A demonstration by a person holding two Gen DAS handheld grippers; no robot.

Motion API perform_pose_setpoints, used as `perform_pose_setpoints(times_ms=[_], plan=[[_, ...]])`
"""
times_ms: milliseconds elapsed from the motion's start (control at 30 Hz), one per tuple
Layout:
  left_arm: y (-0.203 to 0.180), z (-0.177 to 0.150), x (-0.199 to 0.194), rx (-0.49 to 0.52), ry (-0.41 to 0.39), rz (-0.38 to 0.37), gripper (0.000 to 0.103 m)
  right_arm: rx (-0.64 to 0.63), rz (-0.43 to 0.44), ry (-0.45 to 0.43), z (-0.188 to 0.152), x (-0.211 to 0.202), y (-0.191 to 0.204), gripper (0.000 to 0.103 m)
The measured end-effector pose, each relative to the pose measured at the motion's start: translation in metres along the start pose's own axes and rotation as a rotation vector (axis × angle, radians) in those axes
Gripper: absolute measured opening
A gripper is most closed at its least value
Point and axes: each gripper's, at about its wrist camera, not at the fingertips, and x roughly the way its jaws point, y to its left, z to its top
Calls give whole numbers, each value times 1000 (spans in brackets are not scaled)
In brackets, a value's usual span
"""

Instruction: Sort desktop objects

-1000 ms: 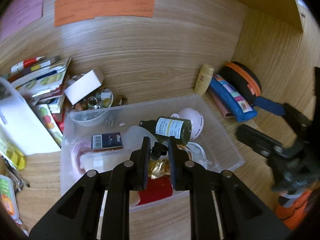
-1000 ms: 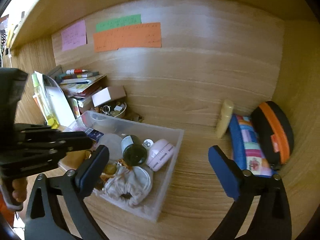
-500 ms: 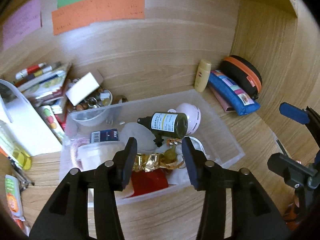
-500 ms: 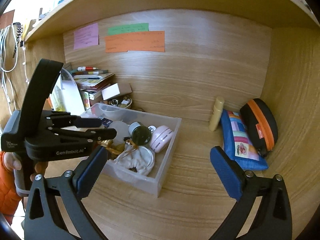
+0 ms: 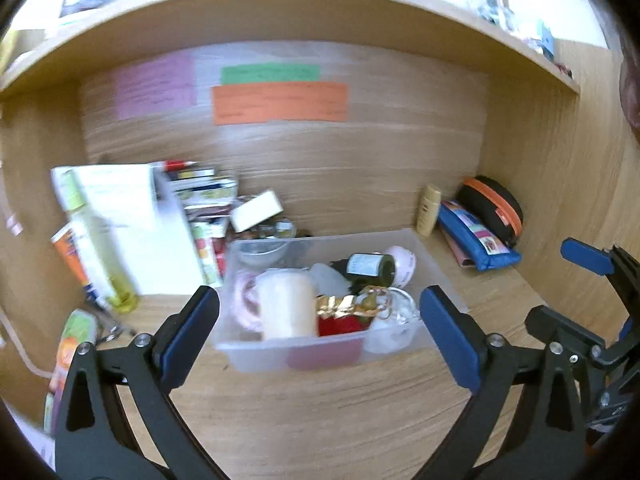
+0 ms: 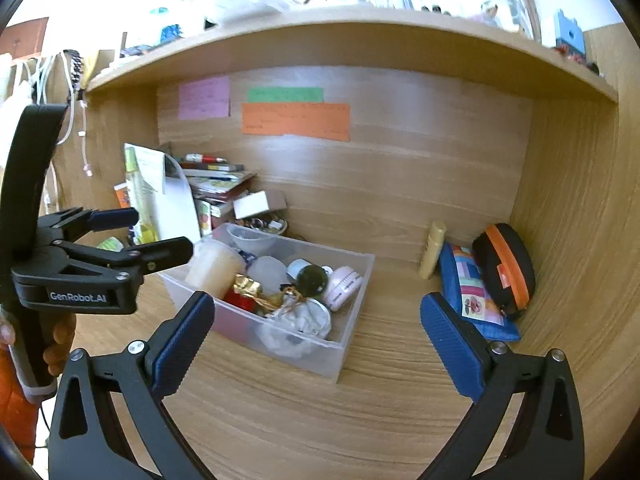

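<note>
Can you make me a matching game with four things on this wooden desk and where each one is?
Things:
1. dark green glass bottle with a white label
2. black oval case with an orange zip
3. small cream-yellow plastic bottle
4. orange paper note

Places:
A. stuck on the back wall of the desk
B. lying inside the clear plastic bin
C. in the far right corner, behind the blue patchwork pouch
D. leaning against the back wall, just left of the blue pouch

Pairs: 1-B, 2-C, 3-D, 4-A
</note>
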Motion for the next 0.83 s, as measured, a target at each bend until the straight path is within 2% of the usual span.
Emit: perform_pose_setpoints(times_ms=[200,333,600,700,833], plan=[[9,-17,-30,-42,-42,51,102,3,15,-20,-4,-15,15,103],[9,-26,-40,-57,-53,23,102,1,16,-11,-6,-16,22,102],[9,-32,-38,-76,-49,18,102,9,22,4,-10,-14,24,103],[9,-34,-37,-67,-56,-29,102,12,17,14,-12,-10,24,102],[3,-33,-35,-41,-64,-19,102,26,19,29,-12,-3,20,102]])
